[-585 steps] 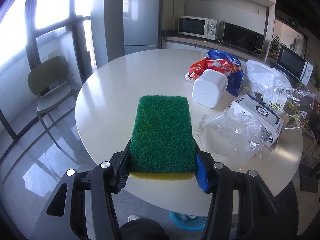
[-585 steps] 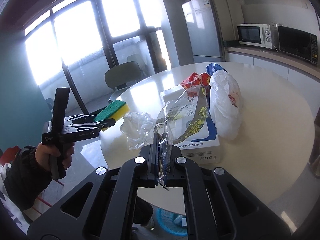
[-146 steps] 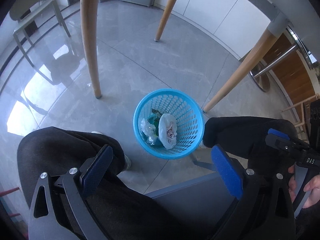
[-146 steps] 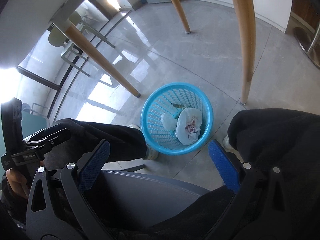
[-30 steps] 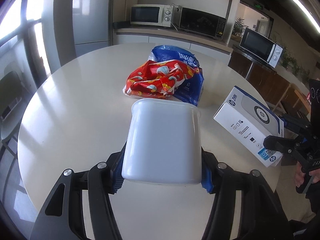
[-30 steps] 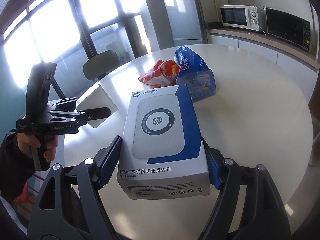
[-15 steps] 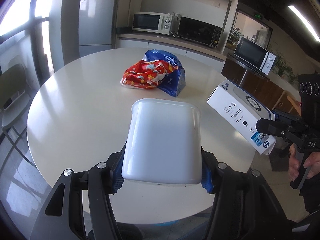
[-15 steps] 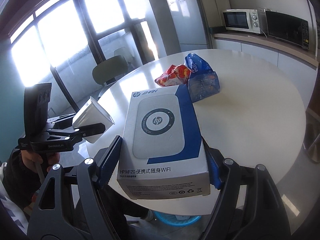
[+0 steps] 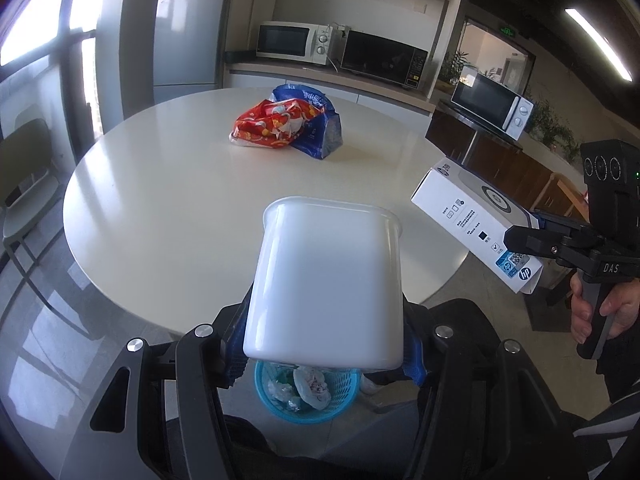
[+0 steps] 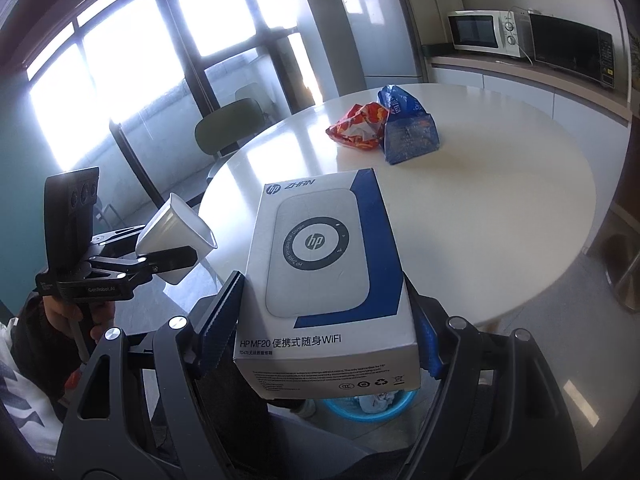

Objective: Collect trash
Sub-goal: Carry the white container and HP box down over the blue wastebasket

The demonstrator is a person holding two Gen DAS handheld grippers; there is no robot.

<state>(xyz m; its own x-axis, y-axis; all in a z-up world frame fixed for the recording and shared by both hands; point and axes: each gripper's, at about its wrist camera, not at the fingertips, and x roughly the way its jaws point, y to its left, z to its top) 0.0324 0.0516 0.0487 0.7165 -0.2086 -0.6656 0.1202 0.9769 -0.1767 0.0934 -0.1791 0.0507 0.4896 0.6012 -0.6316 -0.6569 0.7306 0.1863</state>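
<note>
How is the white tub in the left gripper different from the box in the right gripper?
The white plastic tub is plain and unprinted with rounded corners; the HP WiFi box is sharp-edged cardboard, white and blue, with a logo and text. The tub flares toward an open rim; the box is closed with straight sides. Both are clamped at their near end between jaws, the tub in the left gripper, the box in the right gripper, off the table, with the blue basket below.

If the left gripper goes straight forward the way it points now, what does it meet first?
Probably the white table: the left gripper, shut on the white container, points over its near edge. The snack bags lie farther on; depth is unclear.
</note>
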